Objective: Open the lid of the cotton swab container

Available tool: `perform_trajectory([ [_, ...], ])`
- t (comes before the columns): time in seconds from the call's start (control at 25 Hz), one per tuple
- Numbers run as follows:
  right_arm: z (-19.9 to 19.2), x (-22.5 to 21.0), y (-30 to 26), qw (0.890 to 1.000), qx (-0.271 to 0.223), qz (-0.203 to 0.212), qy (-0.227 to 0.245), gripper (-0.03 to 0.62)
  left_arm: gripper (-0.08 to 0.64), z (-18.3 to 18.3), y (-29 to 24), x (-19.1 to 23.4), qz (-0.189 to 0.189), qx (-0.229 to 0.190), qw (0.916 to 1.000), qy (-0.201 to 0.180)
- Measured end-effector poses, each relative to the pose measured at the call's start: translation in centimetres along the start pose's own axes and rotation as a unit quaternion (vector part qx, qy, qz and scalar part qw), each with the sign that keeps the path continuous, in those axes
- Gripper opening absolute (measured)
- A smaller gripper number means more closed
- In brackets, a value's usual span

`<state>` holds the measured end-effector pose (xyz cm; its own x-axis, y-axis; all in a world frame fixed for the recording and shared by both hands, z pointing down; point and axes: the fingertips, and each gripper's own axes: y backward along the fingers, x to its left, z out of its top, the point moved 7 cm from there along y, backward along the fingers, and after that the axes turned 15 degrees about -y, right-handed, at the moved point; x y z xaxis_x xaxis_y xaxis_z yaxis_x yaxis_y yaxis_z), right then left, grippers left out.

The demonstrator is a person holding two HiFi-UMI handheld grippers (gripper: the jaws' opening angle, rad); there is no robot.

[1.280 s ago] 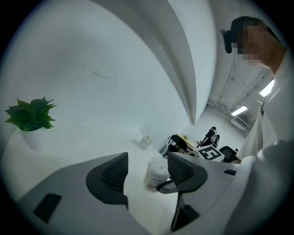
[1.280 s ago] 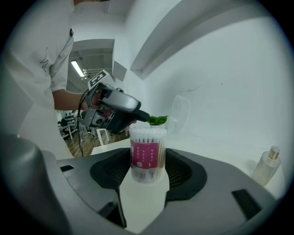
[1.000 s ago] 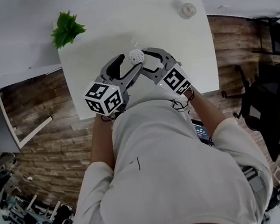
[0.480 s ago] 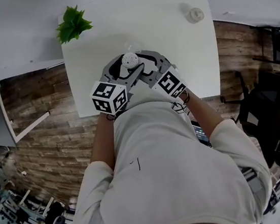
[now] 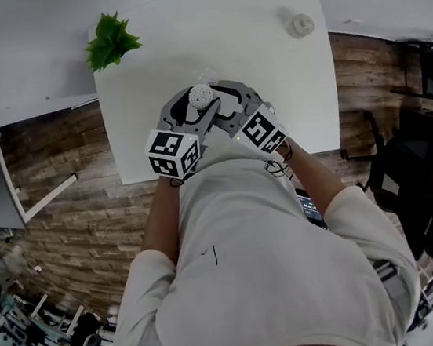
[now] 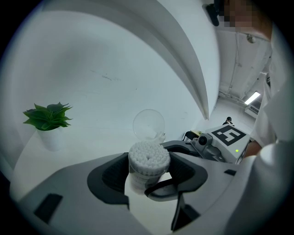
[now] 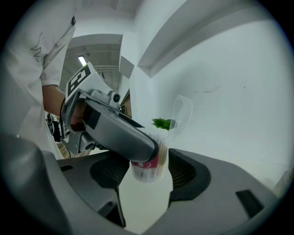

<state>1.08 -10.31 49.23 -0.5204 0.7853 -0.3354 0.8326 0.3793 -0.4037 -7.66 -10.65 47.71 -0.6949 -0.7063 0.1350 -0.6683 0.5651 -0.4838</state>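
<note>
The cotton swab container (image 5: 201, 95) stands on the white table (image 5: 266, 67), packed with white swab tips (image 6: 148, 158), a red label low on its side (image 7: 148, 167). Its clear lid (image 6: 149, 123) is flipped back and stands open behind it (image 7: 182, 110). Both grippers reach in from my side and cross at the container. My left gripper (image 5: 198, 102) has the container between its jaws (image 6: 149, 172), which are closing with a thin gap on one side. My right gripper (image 5: 212, 102) sits snug on the container's lower body (image 7: 147, 176).
A small potted plant (image 5: 110, 38) stands at the table's far left corner. A small round white object (image 5: 301, 24) lies at the far right. The table's near edge is just under my wrists. A dark office chair (image 5: 414, 174) stands on the wooden floor to the right.
The container now sits deeper between both grippers than a second ago. The left gripper's jaws have drawn in around it. The pair has shifted slightly left and toward me.
</note>
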Motion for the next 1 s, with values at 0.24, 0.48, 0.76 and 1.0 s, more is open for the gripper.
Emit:
perform_trajectory([
  [0.24, -0.9, -0.4, 0.4, 1.0, 0.018, -0.006, -0.003, 0.288, 0.278, -0.4, 0.3, 0.9, 0.024, -0.009, 0.9997, -0.001],
  [0.48, -2.9, -1.1, 2.0, 0.999, 0.035, -0.021, -0.028, 0.12, 0.278, -1.2, 0.9, 2.3, 0.061, 0.0, 0.9976, -0.031],
  [0.76, -3.1, -2.3, 2.8, 0.996, 0.024, -0.06, -0.064, -0.005, 0.278, -2.8, 0.8, 4.1, 0.084, 0.004, 0.9962, -0.023],
  [1.0, -3.1, -2.9, 2.0, 0.993, 0.024, -0.077, -0.09, -0.005, 0.278, -4.2, 0.3, 6.0, 0.098, 0.016, 0.9943, -0.037],
])
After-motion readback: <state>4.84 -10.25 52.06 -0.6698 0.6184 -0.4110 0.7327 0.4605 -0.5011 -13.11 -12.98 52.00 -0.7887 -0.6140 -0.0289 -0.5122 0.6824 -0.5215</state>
